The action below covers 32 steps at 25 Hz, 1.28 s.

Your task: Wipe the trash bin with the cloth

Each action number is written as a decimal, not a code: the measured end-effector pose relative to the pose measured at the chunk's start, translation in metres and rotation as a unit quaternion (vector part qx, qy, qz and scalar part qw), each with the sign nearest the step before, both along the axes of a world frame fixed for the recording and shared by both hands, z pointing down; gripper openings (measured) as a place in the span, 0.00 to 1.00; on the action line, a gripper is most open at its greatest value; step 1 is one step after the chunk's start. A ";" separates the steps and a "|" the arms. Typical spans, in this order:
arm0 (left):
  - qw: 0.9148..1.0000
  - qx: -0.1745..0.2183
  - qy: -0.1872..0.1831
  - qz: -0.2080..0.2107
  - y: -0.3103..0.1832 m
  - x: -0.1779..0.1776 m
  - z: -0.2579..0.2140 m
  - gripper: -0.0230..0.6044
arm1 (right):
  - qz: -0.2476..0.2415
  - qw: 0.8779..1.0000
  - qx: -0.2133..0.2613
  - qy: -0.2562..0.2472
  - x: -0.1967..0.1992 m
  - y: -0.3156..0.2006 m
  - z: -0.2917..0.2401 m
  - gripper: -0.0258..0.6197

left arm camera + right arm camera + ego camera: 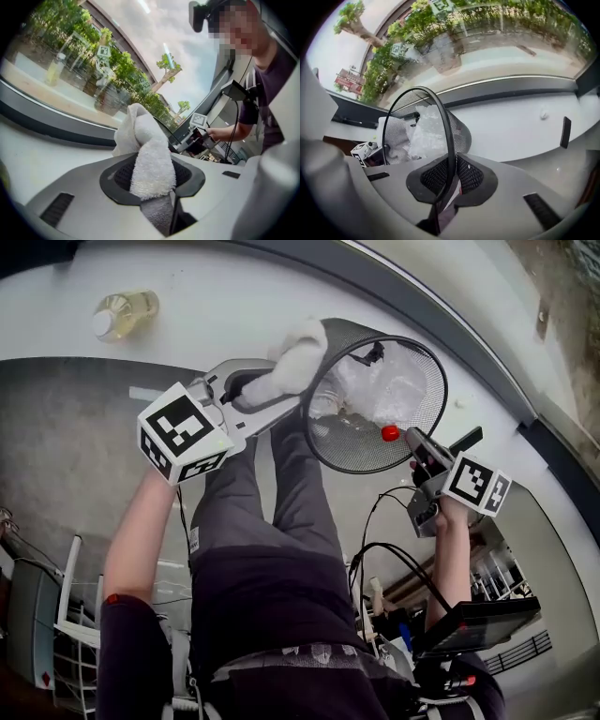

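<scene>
Your left tool (152, 178) is clenched on the white cloth (147, 150), and the cloth's bunched end presses against the outer wall of the black mesh trash bin (361, 442). Your right tool (447, 180) is clamped on the bin's rim, with its mouth tipped toward you and crumpled clear plastic (384, 385) inside. Beyond, a yellowish bottle (124, 313) sits on the white surface (225, 306)

Office-like interior: white counter (515, 126) under a wide window (497, 51), trees (379, 70) outside, trailing cables (370, 521).
</scene>
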<state>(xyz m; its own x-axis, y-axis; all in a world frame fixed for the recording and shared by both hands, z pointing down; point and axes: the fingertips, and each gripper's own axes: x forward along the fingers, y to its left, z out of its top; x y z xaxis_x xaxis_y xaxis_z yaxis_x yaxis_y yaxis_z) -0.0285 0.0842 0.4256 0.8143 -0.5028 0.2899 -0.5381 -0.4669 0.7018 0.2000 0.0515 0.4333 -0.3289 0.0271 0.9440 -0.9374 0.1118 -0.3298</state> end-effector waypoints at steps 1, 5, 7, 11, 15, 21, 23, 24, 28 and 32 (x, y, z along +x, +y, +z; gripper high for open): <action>1.000 0.009 -0.013 -0.024 -0.010 -0.006 -0.002 0.24 | 0.015 1.000 -0.007 -0.008 0.001 0.005 -0.001 0.09; 0.988 0.046 -0.060 -0.136 -0.066 -0.049 -0.008 0.24 | 0.087 0.995 -0.047 -0.030 0.005 0.022 -0.001 0.10; 0.985 0.060 -0.071 -0.144 -0.088 -0.060 -0.009 0.24 | 0.128 0.987 -0.079 -0.047 0.003 0.037 0.001 0.11; 0.991 0.075 -0.086 -0.073 -0.106 -0.046 -0.008 0.24 | 0.210 0.963 -0.118 -0.122 -0.027 0.055 0.001 0.13; 0.995 0.062 -0.072 -0.040 -0.099 -0.028 0.004 0.24 | 0.246 0.944 -0.150 -0.161 -0.047 0.064 0.000 0.14; 0.997 0.025 -0.031 -0.063 -0.072 -0.035 0.009 0.24 | 0.281 0.924 -0.175 -0.193 -0.057 0.071 -0.002 0.14; 0.997 0.003 -0.002 -0.078 -0.057 -0.039 0.007 0.24 | 0.289 0.919 -0.176 -0.200 -0.062 0.071 -0.003 0.14; 0.996 -0.009 0.014 -0.088 -0.049 -0.041 0.006 0.24 | 0.291 0.918 -0.177 -0.204 -0.065 0.071 -0.002 0.14; 0.991 -0.048 0.060 -0.113 -0.013 -0.038 0.006 0.24 | 0.287 0.913 -0.185 -0.221 -0.074 0.074 0.002 0.16; 0.995 -0.044 0.025 -0.085 0.010 -0.028 0.012 0.24 | 0.243 0.929 -0.170 -0.220 -0.075 0.072 0.000 0.17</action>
<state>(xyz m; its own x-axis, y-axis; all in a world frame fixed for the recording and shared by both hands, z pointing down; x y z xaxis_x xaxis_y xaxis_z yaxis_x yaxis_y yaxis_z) -0.0568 0.0944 0.4380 0.7342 -0.6088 0.3005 -0.5677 -0.3077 0.7636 0.1246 0.1238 0.4337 -0.7321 0.0466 0.6796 -0.6165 -0.4698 -0.6319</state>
